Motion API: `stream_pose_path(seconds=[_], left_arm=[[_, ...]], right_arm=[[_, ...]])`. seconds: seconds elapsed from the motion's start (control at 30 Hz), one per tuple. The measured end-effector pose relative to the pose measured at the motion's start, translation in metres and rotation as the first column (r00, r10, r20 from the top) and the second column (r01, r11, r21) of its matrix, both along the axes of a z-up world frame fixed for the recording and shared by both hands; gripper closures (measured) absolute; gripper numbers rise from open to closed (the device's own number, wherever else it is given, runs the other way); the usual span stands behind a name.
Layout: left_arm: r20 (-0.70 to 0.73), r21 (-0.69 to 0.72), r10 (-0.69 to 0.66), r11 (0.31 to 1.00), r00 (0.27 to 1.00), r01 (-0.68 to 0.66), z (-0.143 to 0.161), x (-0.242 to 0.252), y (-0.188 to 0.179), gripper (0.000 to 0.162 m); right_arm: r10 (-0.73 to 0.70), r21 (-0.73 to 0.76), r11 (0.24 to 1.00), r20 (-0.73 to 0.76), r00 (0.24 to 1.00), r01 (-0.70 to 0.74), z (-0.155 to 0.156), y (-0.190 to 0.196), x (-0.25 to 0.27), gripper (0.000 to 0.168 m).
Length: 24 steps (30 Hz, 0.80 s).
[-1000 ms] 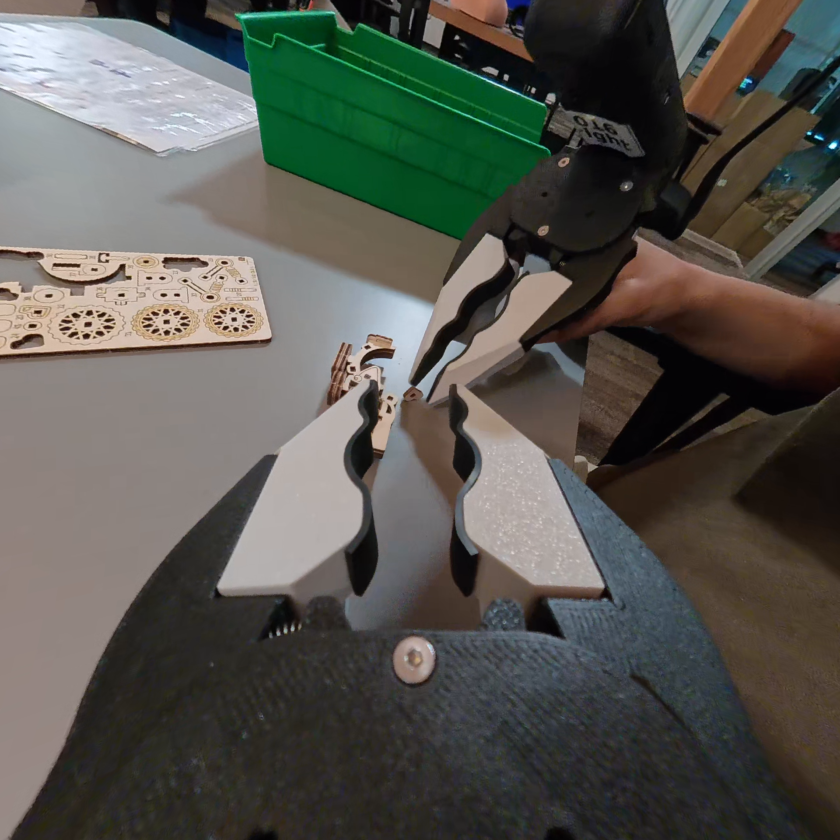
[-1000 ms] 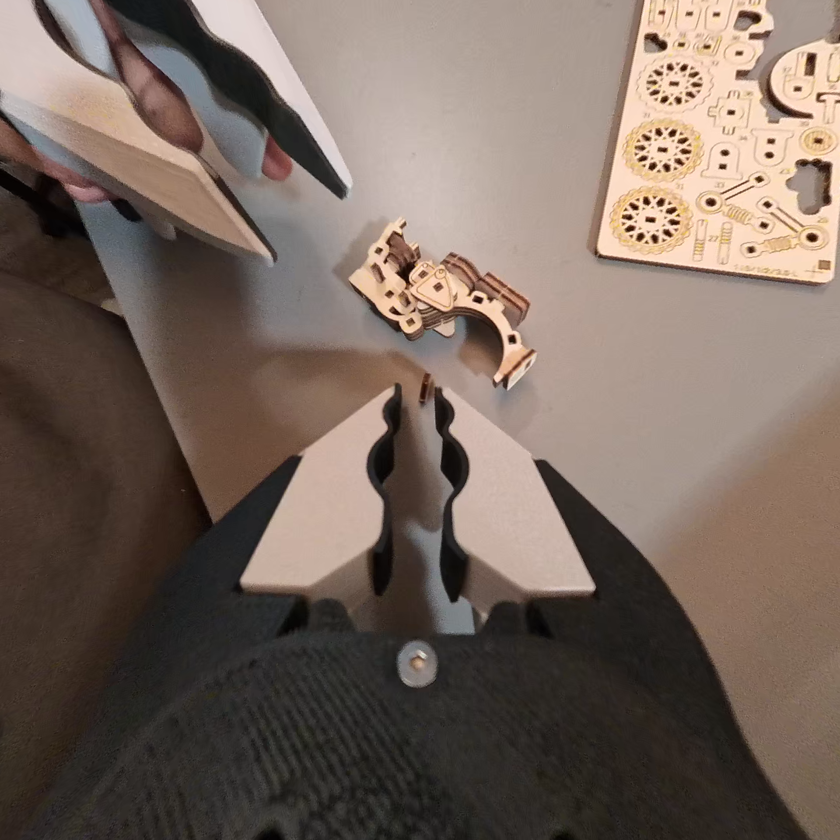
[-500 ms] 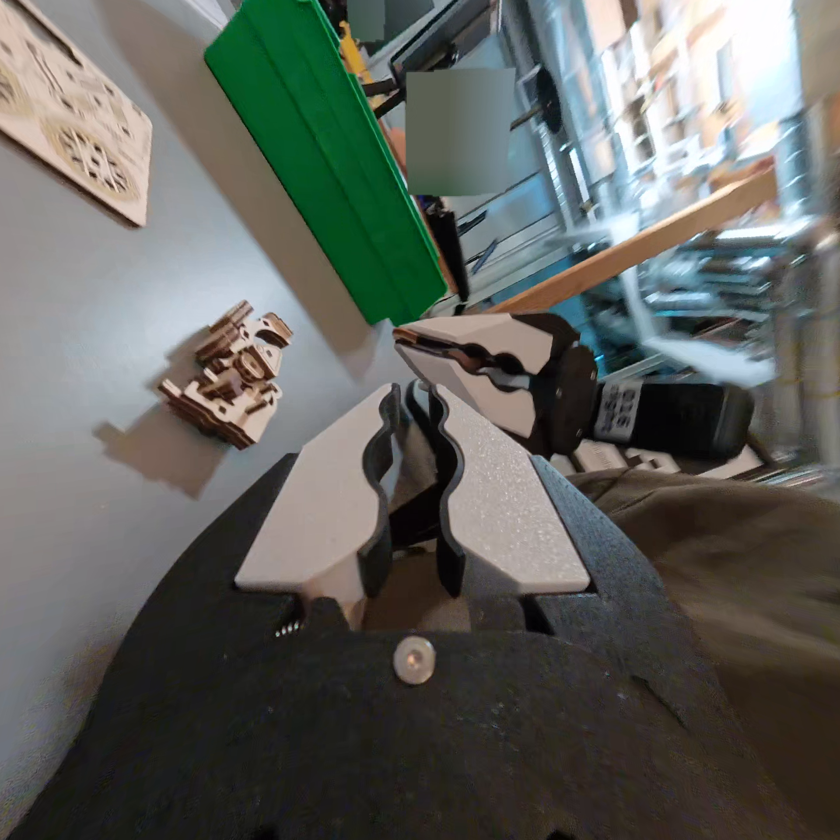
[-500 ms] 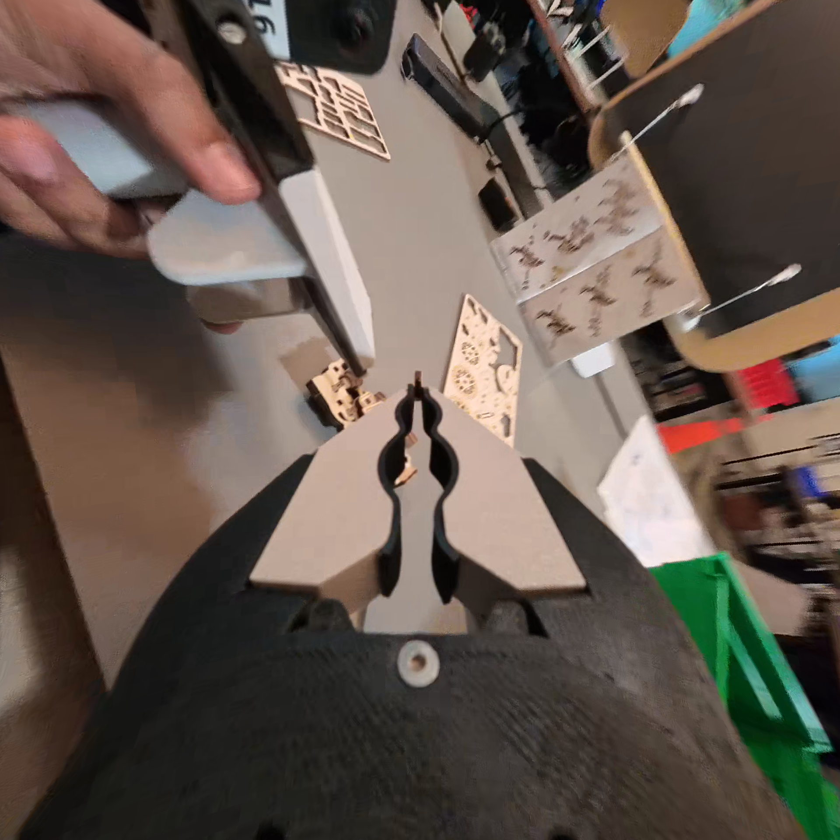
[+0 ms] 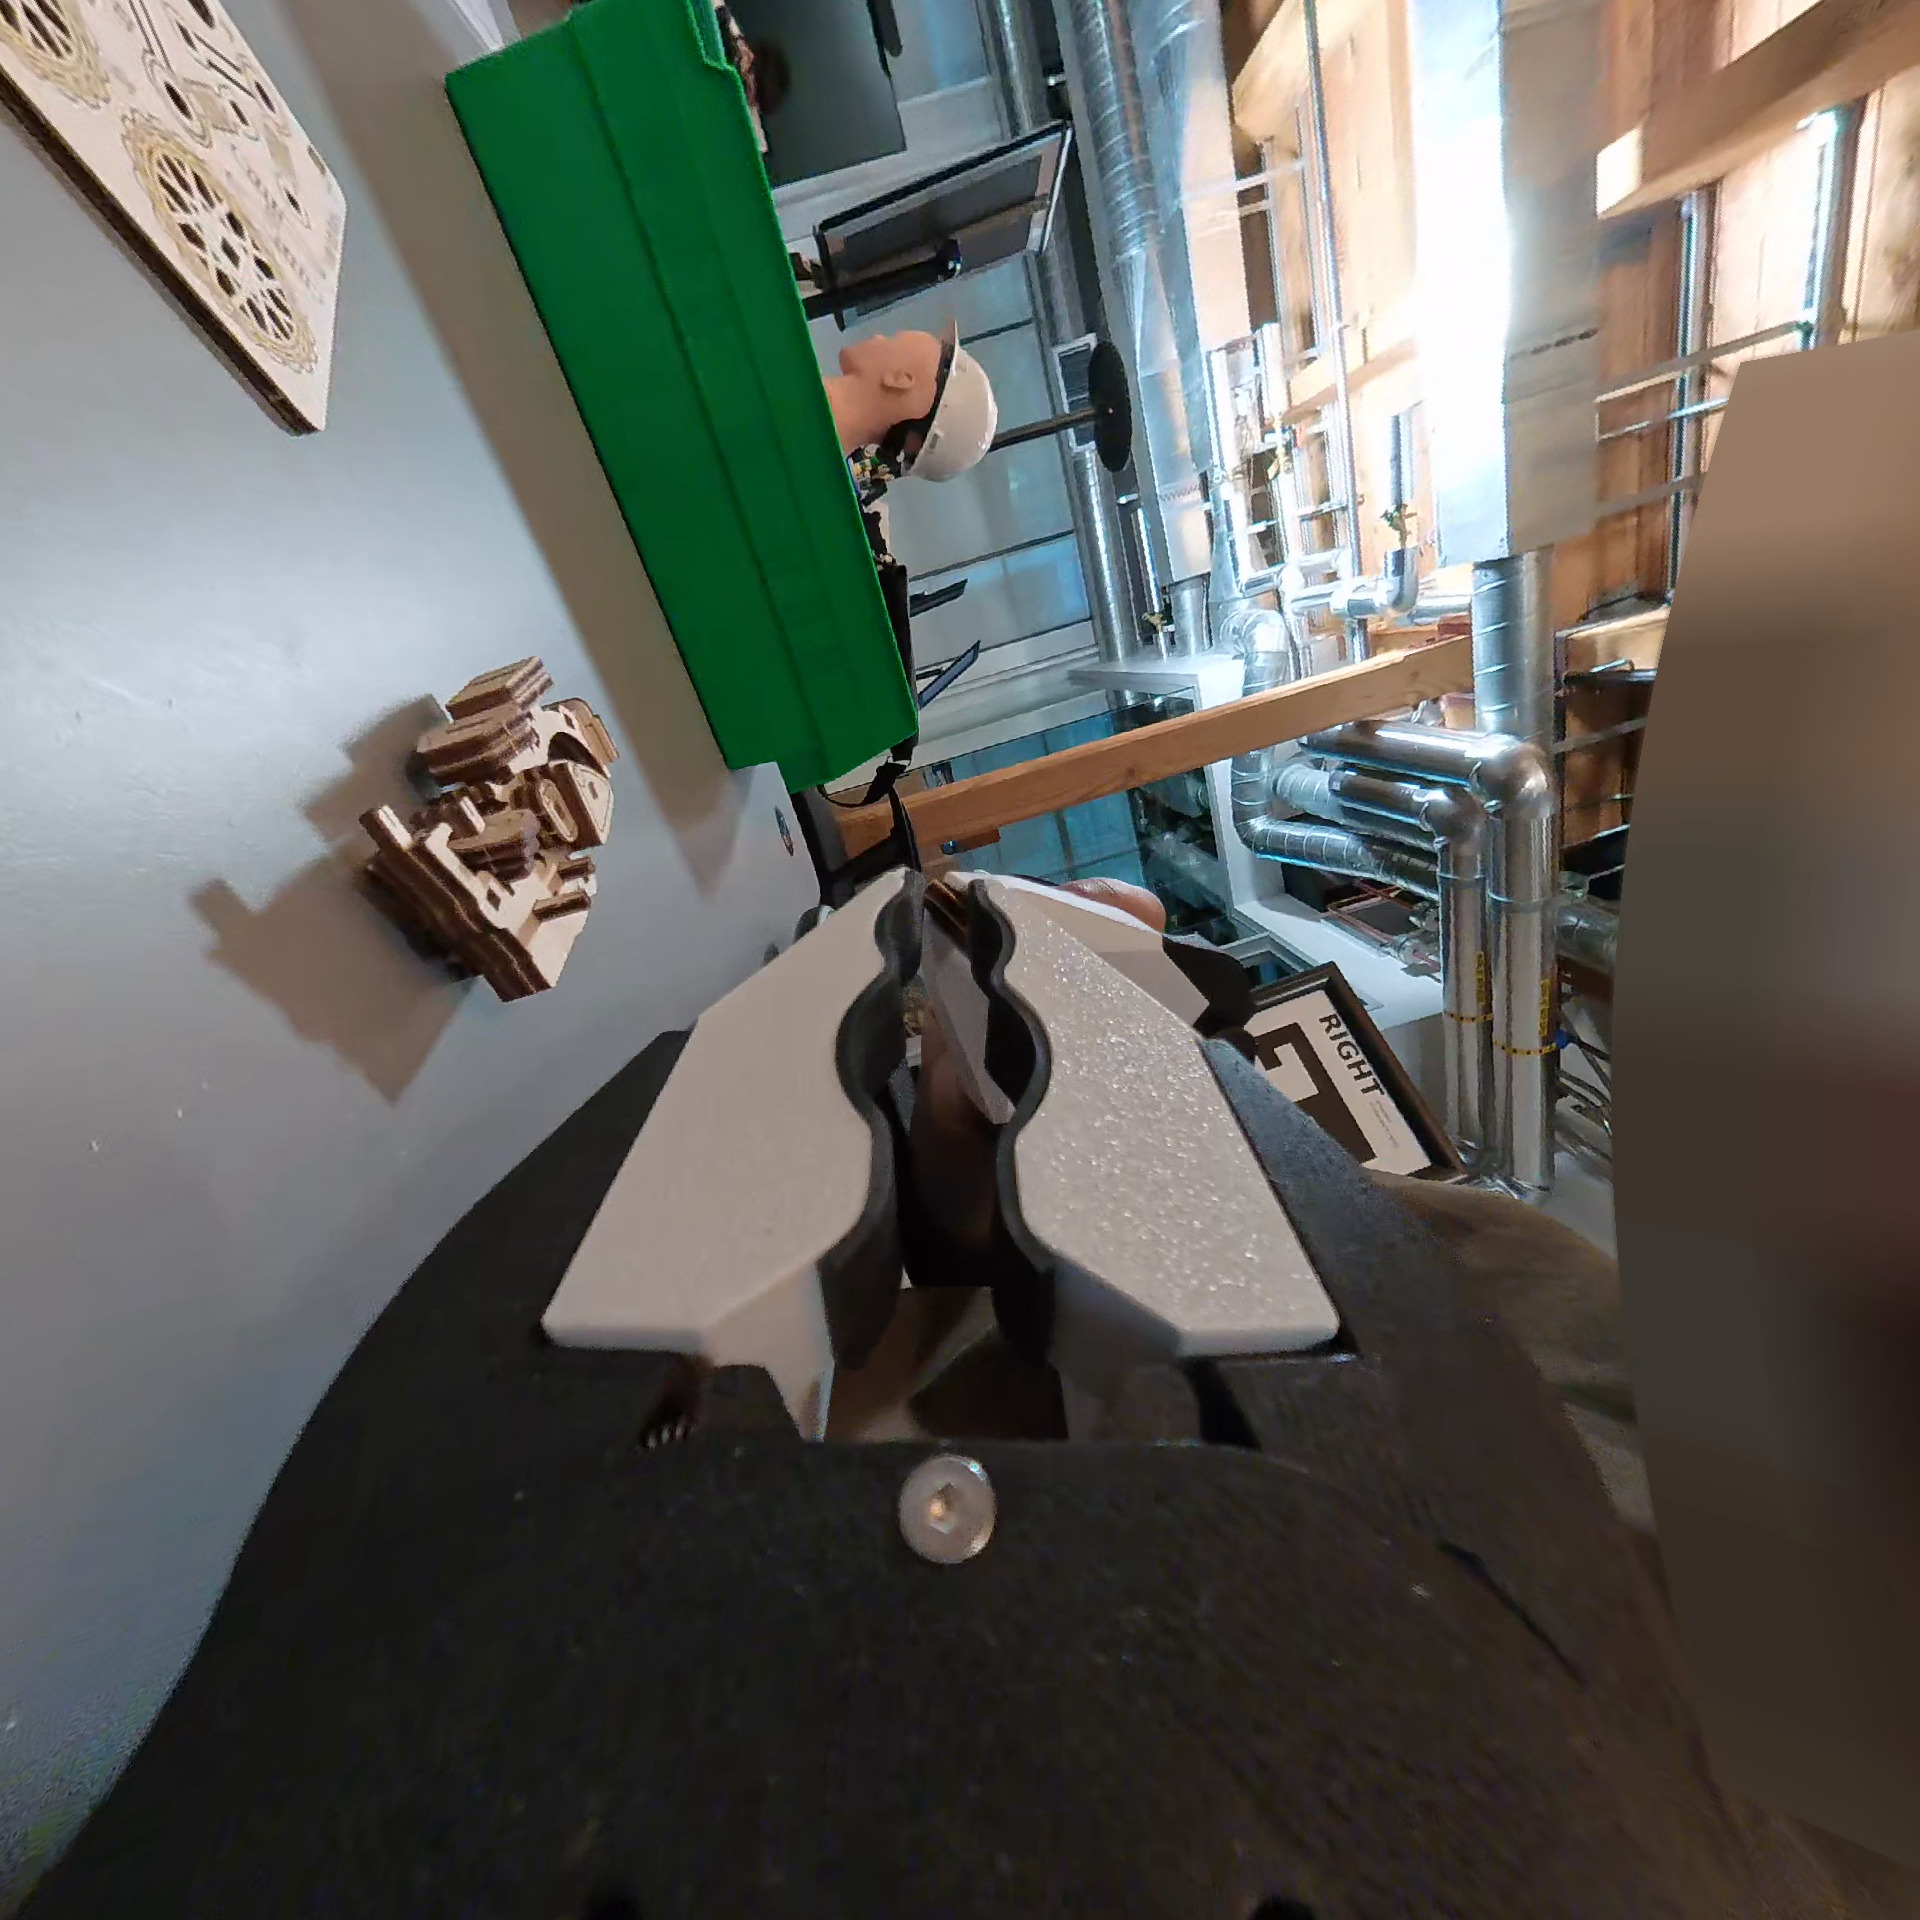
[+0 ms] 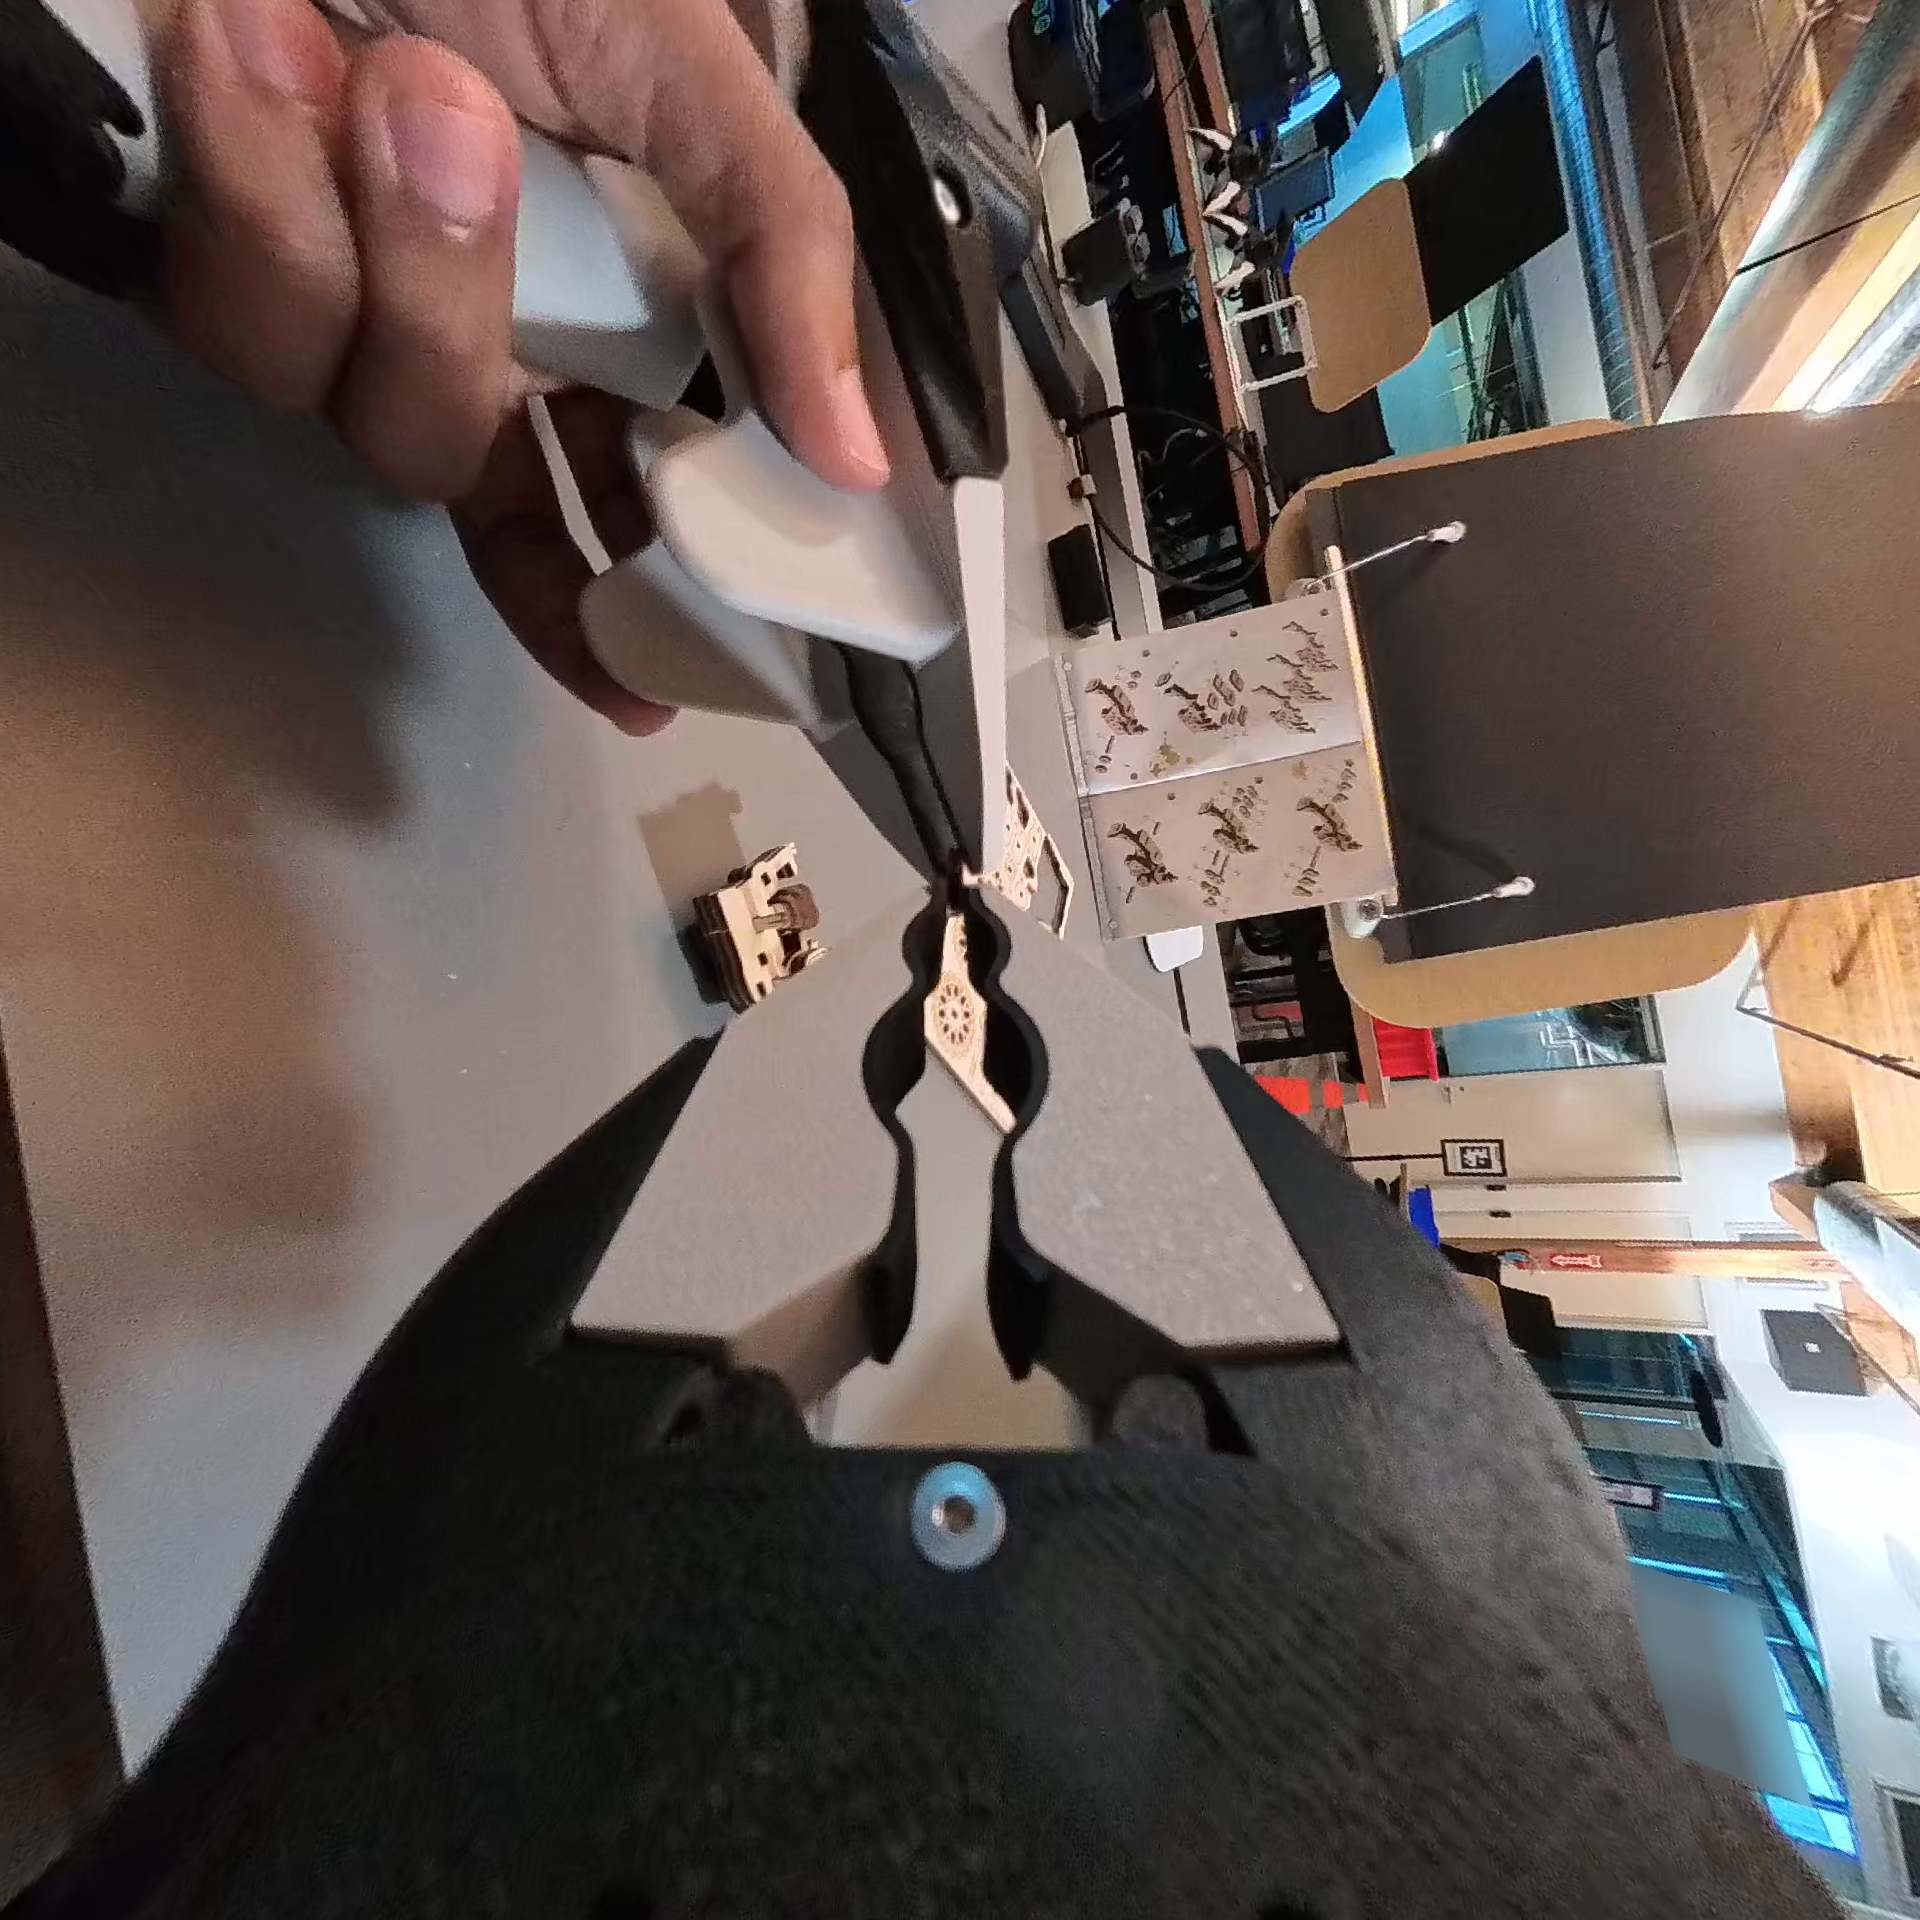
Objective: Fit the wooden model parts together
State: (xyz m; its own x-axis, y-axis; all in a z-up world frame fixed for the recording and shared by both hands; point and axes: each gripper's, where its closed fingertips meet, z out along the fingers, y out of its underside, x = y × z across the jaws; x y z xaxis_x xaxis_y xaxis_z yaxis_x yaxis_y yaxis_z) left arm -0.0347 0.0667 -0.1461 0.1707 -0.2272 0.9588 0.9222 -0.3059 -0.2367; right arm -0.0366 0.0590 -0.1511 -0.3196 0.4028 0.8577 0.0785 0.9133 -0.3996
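Right wrist view: right tongs are clenched on a small wooden part, tip-to-tip with the left tongs, whose state I cannot tell. Partly built wooden model lies on the tabletop, left of both tips.

On the grey counter there are two tools, left and right, one assembled wooden model, one cut-out wooden parts sheet and one green bin.

a workshop or lab: exposed metal pipes, timber beams, cluttered workbenches.
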Motion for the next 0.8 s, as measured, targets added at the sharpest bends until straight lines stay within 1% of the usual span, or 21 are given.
stream_pose_path(seconds=[0.1, 0.17, 0.23, 0.3, 0.4, 0.47, 0.57, 0.67, 0.73, 0.8], left_arm=[[-0.017, -0.006, -0.002, 1.0, 1.0, 0.002, 0.0, -0.001, 0.0, 0.157], [-0.025, -0.005, -0.003, 1.0, 1.0, 0.003, 0.0, -0.001, 0.0, 0.159], [-0.03, -0.002, -0.003, 1.0, 1.0, 0.003, -0.001, -0.003, 0.0, 0.161], [-0.017, 0.011, -0.011, 1.0, 1.0, 0.011, 0.001, -0.004, -0.002, 0.161], [-0.034, 0.021, -0.037, 0.999, 0.999, 0.038, 0.002, -0.005, -0.004, 0.162], [-0.054, 0.022, -0.118, 0.993, 0.992, 0.12, 0.001, 0.002, -0.006, 0.161], [-0.106, -0.008, -0.237, 0.971, 0.966, 0.237, -0.008, 0.013, -0.011, 0.16], [-0.115, -0.008, -0.294, 0.956, 0.949, 0.295, -0.008, 0.02, -0.015, 0.161], [-0.137, -0.026, -0.327, 0.945, 0.935, 0.327, -0.012, 0.025, -0.017, 0.161], [-0.143, -0.034, -0.353, 0.935, 0.925, 0.352, -0.013, 0.029, -0.018, 0.161]], right_arm=[[-0.002, -0.014, 1.0, 0.007, 1.0, 0.002, -0.001, 0.0, -0.001, 0.165], [0.001, -0.046, 0.999, 0.014, 1.0, -0.001, -0.001, 0.0, -0.001, 0.161], [0.021, -0.111, 0.994, 0.034, 0.999, -0.017, -0.002, -0.002, -0.001, 0.153], [0.047, -0.208, 0.978, 0.069, 0.996, -0.032, -0.003, -0.004, 0.001, 0.147], [0.114, -0.367, 0.928, 0.132, 0.985, -0.058, -0.005, -0.004, 0.005, 0.146], [0.176, -0.477, 0.876, 0.181, 0.968, -0.07, -0.008, -0.005, 0.01, 0.147], [0.303, -0.615, 0.784, 0.26, 0.917, -0.085, -0.014, -0.01, 0.022, 0.147], [0.381, -0.676, 0.732, 0.302, 0.874, -0.086, -0.019, -0.013, 0.03, 0.146], [0.398, -0.683, 0.723, 0.293, 0.87, -0.101, -0.017, -0.015, 0.031, 0.146], [0.41, -0.681, 0.722, 0.277, 0.869, -0.123, -0.013, -0.018, 0.033, 0.15]])
